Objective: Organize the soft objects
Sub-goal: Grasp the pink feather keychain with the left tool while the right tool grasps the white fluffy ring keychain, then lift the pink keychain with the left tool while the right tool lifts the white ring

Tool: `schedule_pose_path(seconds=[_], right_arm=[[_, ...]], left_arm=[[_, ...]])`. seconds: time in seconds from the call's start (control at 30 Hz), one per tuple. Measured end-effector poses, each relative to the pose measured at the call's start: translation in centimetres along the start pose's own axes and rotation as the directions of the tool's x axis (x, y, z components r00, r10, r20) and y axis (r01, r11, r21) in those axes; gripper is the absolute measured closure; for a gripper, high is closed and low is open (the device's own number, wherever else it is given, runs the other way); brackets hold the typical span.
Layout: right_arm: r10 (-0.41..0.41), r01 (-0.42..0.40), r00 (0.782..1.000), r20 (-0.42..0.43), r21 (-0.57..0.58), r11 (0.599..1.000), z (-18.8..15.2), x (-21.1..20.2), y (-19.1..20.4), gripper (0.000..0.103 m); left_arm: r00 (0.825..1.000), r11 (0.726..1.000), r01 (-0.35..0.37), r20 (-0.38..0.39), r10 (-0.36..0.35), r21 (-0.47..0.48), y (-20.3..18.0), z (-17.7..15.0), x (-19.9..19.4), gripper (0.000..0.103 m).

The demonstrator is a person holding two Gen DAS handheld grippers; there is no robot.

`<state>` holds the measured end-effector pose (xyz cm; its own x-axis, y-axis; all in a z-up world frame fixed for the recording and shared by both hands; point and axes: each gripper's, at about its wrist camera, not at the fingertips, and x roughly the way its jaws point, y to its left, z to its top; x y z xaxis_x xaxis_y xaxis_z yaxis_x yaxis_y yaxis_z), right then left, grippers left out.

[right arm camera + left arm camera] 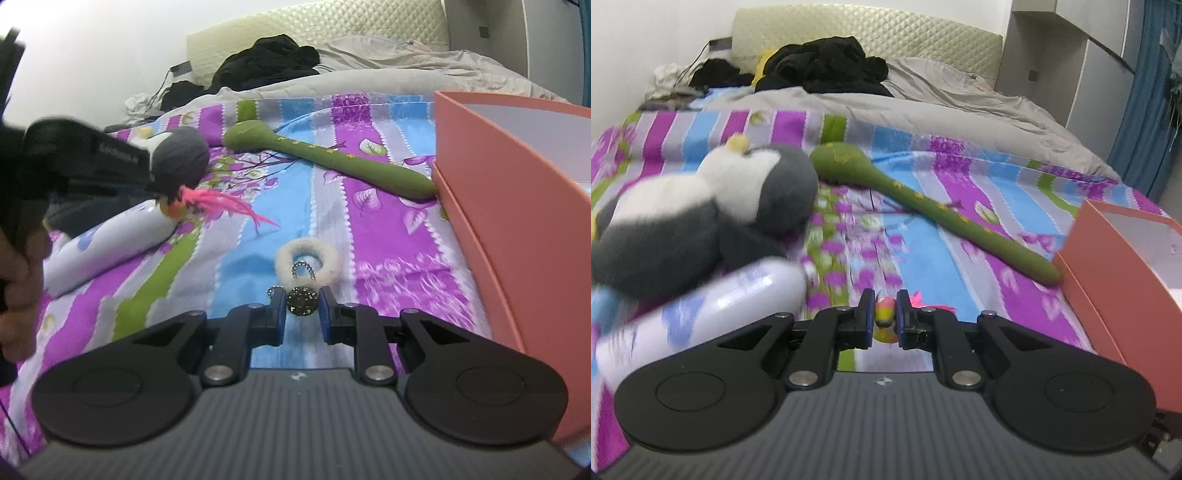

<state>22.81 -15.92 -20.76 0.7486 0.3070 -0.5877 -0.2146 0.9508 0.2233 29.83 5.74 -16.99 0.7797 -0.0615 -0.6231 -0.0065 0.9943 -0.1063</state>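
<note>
Feathers of pink trail from the small yellow toy (884,314) pinched in my left tongs (885,308), held just above the striped bedspread (923,236). My right tongs (303,308) stand narrowly parted around the glittery ball (302,303) of a fluffy white ring (306,264) lying on the bed; whether they grip it I cannot tell. A plush penguin (701,210) and white pouch (701,314) lie left, a green plush stick (923,203) ahead reaching the pink box (1126,266) on the right.

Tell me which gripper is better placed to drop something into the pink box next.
Left. The left gripper is already shut on the feathered toy, ready to carry to the pink box. The right gripper only straddles the sparkly ball, not yet closed.
</note>
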Motion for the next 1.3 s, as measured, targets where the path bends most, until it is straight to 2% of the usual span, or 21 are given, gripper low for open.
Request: schedule_pose_path(seconds=[0.13, 0.3, 0.53, 0.6, 0.63, 0.7, 0.73, 0.8, 0.83, 0.97, 1.03, 1.1, 1.17, 1.23, 1.27, 1.3], right_arm=[[0.005, -0.006, 1.0, -0.013, -0.029, 1.0, -1.1, -2.8, -0.1, 0.081], [0.008, -0.01, 0.999, -0.045, -0.049, 0.999, -2.4, -5.5, -0.5, 0.081], [0.013, -0.016, 0.996, -0.085, -0.026, 1.0, -3.7, -6.8, -1.2, 0.077], [0.009, -0.012, 0.995, -0.099, -0.026, 1.0, -3.9, -6.7, -1.3, 0.065], [0.009, -0.012, 0.994, -0.106, -0.026, 1.0, -4.0, -6.6, -1.4, 0.062], [0.001, -0.005, 0.994, -0.106, -0.033, 0.999, -4.0, -6.5, -1.3, 0.055], [-0.001, -0.003, 0.995, -0.102, -0.043, 0.999, -3.9, -6.5, -1.2, 0.052], [-0.012, 0.007, 0.996, -0.09, -0.057, 0.998, -3.8, -6.4, -1.0, 0.04], [-0.022, 0.017, 0.996, -0.086, -0.062, 0.998, -3.8, -6.2, -1.0, 0.039], [0.008, -0.014, 0.997, -0.08, -0.071, 0.997, -3.6, -5.1, -0.9, 0.041], [-0.016, 0.009, 0.997, -0.079, -0.093, 0.996, -3.6, -4.2, -0.7, 0.045], [-0.023, 0.015, 0.996, -0.084, -0.103, 0.995, -3.6, -3.5, -0.7, 0.055], [-0.019, 0.009, 0.996, -0.092, -0.112, 0.994, -3.6, -2.8, -0.8, 0.059], [-0.02, 0.007, 0.995, -0.096, -0.129, 0.992, -3.7, -2.3, -0.7, 0.071], [-0.022, 0.008, 0.995, -0.095, -0.142, 0.99, -3.8, -2.2, -0.6, 0.084], [-0.021, 0.006, 0.995, -0.099, -0.147, 0.989, -3.7, -2.2, -0.5, 0.085]], left_arm=[[0.999, 0.996, 0.029, -0.022, -0.031, -0.08, 0.1, -3.2, -2.8, 0.089], [0.997, 0.99, 0.053, -0.053, -0.06, -0.134, -0.2, -6.3, -5.5, 0.089], [0.984, 0.979, 0.08, -0.143, -0.107, -0.187, 0.4, -9.2, -6.2, 0.089], [0.979, 0.976, 0.096, -0.159, -0.128, -0.196, 0.7, -9.6, -6.3, 0.087], [0.977, 0.974, 0.1, -0.165, -0.134, -0.203, 0.9, -9.7, -6.2, 0.081], [0.974, 0.968, 0.116, -0.164, -0.154, -0.222, 1.3, -10.0, -6.3, 0.059], [0.974, 0.966, 0.127, -0.157, -0.164, -0.226, 1.4, -10.0, -6.3, 0.057], [0.973, 0.963, 0.139, -0.148, -0.176, -0.229, 1.5, -10.0, -6.2, 0.055], [0.974, 0.965, 0.136, -0.149, -0.172, -0.227, 1.6, -9.9, -6.0, 0.054], [0.977, 0.976, 0.121, -0.153, -0.15, -0.182, 1.3, -9.9, -5.4, 0.054], [0.977, 0.979, 0.115, -0.161, -0.142, -0.165, 1.2, -10.0, -4.9, 0.054], [0.976, 0.98, 0.119, -0.161, -0.144, -0.157, 1.2, -10.1, -4.6, 0.054], [0.975, 0.981, 0.123, -0.164, -0.148, -0.149, 1.1, -10.1, -4.1, 0.054], [0.977, 0.983, 0.122, -0.159, -0.143, -0.135, 1.0, -10.1, -3.7, 0.054], [0.977, 0.984, 0.122, -0.157, -0.141, -0.126, 0.9, -10.0, -3.5, 0.054], [0.979, 0.985, 0.121, -0.152, -0.139, -0.121, 0.8, -10.0, -3.4, 0.054]])
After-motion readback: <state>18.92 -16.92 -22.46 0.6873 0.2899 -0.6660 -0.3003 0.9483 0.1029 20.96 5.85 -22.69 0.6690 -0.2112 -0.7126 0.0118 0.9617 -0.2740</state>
